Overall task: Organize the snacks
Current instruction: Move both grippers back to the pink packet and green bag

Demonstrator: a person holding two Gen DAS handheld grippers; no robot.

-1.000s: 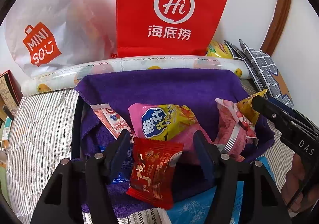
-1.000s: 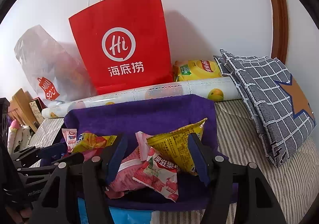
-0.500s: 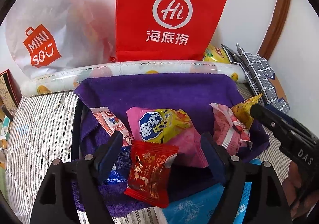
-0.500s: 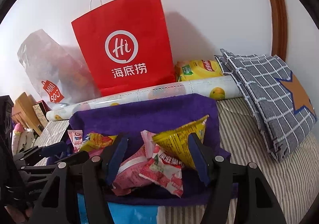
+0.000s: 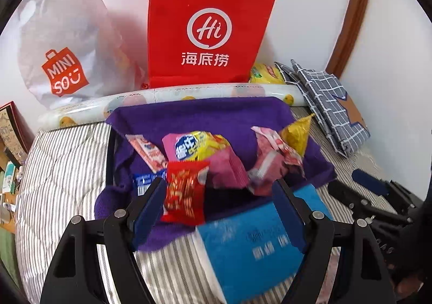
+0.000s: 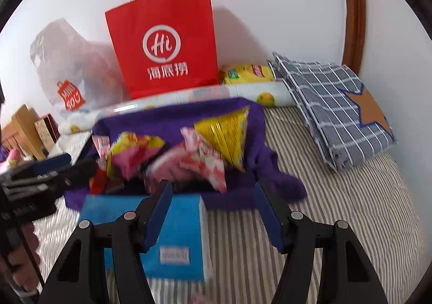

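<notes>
Several snack packets lie heaped on a purple towel (image 5: 205,117) on the striped bed. A red packet (image 5: 185,193) rests at the towel's front edge, just ahead of my left gripper (image 5: 220,209). That gripper is open, its pads clear of the packet. Behind the red one lie a pink and yellow packet (image 5: 199,147), pink strawberry packets (image 5: 272,160) and a yellow packet (image 5: 297,133). My right gripper (image 6: 214,212) is open and empty above a blue box (image 6: 178,225), short of the pink packets (image 6: 202,160) and yellow packet (image 6: 226,131).
A red paper bag (image 5: 208,31) and a white plastic bag (image 5: 64,42) stand against the wall behind a rolled mat (image 5: 167,96). A folded checked cloth (image 6: 334,104) lies at the right. Wooden items (image 6: 24,125) sit at the far left. Striped bedding (image 6: 337,209) surrounds the towel.
The left jaws widened and let go of the red packet, which now lies on the towel. Both grippers drew back from the pile, bringing the blue box into view.
</notes>
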